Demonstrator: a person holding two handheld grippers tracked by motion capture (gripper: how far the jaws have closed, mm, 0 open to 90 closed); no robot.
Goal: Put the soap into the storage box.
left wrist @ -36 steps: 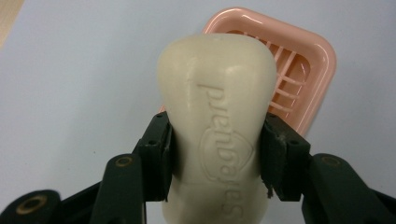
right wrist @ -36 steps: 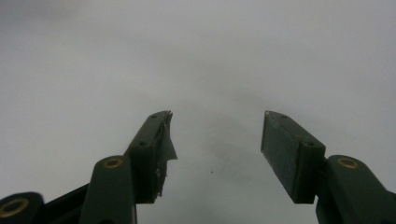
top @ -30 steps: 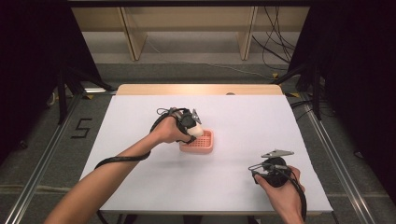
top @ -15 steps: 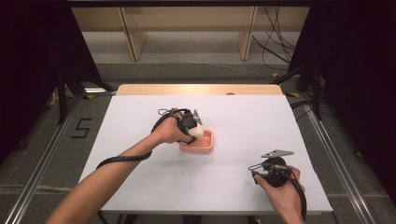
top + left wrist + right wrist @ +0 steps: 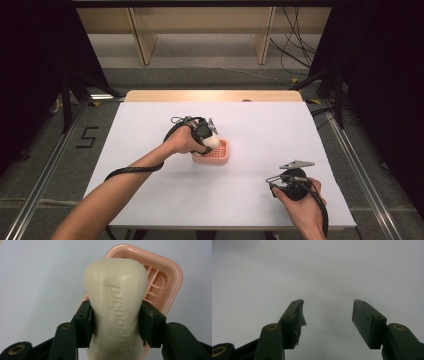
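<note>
**Left gripper clamping a soap bar over the pink dish; right gripper gaping with nothing in it**

A white table (image 5: 150, 125) is taking up the middle of the high view, with the person's forearms reaching in from its near edge.

Near the centre of the table, a pink soap dish (image 5: 214, 152) with a slatted floor is sitting flat on the white surface. In the left gripper view its rounded rim and slots (image 5: 160, 280) are showing behind and to the right of the soap.

The left gripper (image 5: 207, 134) is hanging over the left part of that dish, with the person's hand wrapped around it. Its two black jaws are pressing in on the sides of a cream Safeguard soap bar (image 5: 116, 305), one pad on each flank at the bar's narrower waist. The embossed brand name is running along the bar's face, and the bar's far end is reaching out over the dish. Whether the soap is touching the dish cannot be told.

The right gripper (image 5: 284, 181) is sitting well apart from the dish, toward the near right of the table, held in the person's right hand. In the right gripper view its jaws (image 5: 328, 322) are standing wide apart, gripping nothing, with the bare white table beneath them. The left pad is looking torn at its inner edge.
</note>
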